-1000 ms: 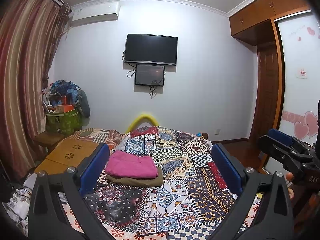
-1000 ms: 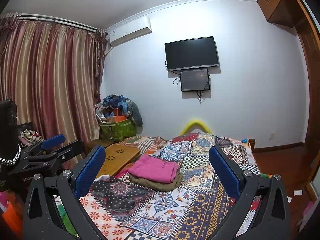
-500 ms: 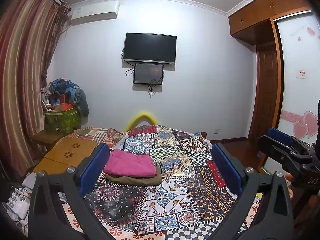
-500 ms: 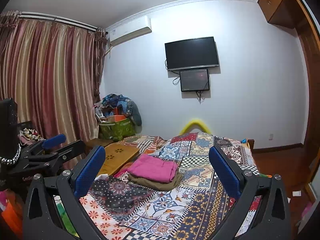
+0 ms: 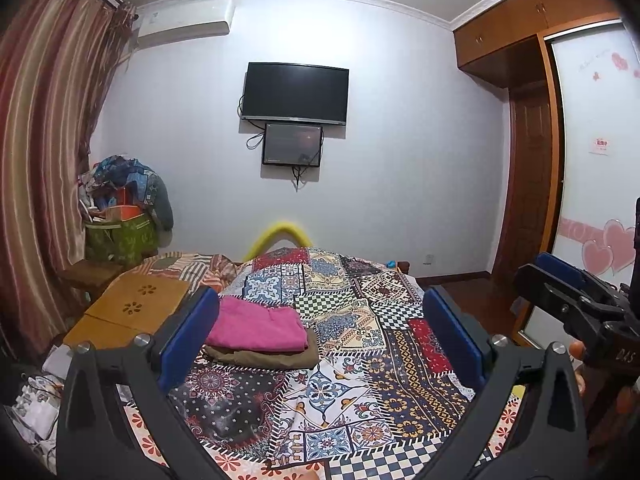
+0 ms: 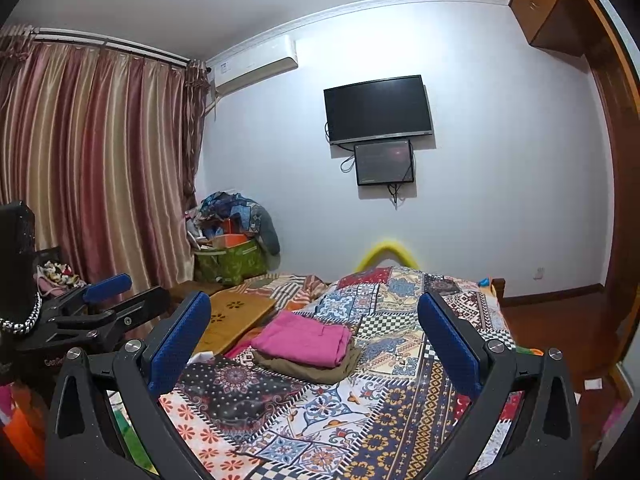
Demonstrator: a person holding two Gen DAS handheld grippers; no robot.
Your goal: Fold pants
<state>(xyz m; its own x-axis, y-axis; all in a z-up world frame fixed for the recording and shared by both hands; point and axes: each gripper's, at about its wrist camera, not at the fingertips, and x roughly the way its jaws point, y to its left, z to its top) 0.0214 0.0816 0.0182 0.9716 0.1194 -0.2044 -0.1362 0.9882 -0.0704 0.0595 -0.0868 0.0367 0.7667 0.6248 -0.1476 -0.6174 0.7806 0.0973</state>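
Folded pink pants (image 5: 258,328) lie on top of folded olive-brown pants (image 5: 276,358) on the patchwork bedspread (image 5: 360,360), left of the bed's middle. The stack also shows in the right wrist view: the pink pants (image 6: 304,338), the olive pants (image 6: 316,368). My left gripper (image 5: 320,332) is open and empty, held above the near end of the bed, well short of the stack. My right gripper (image 6: 316,344) is open and empty too, at a similar distance. Each gripper shows at the edge of the other's view.
A low wooden table (image 5: 128,312) stands left of the bed. A green bag heaped with clothes (image 5: 120,232) sits in the far left corner by the striped curtain (image 6: 100,168). A TV (image 5: 296,94) hangs on the far wall. A wardrobe and door (image 5: 532,176) are at right.
Both grippers have barely shifted; the left wrist view has turned slightly, so the scene slid a little left. The folded stack has not moved. Both jaws stay open.
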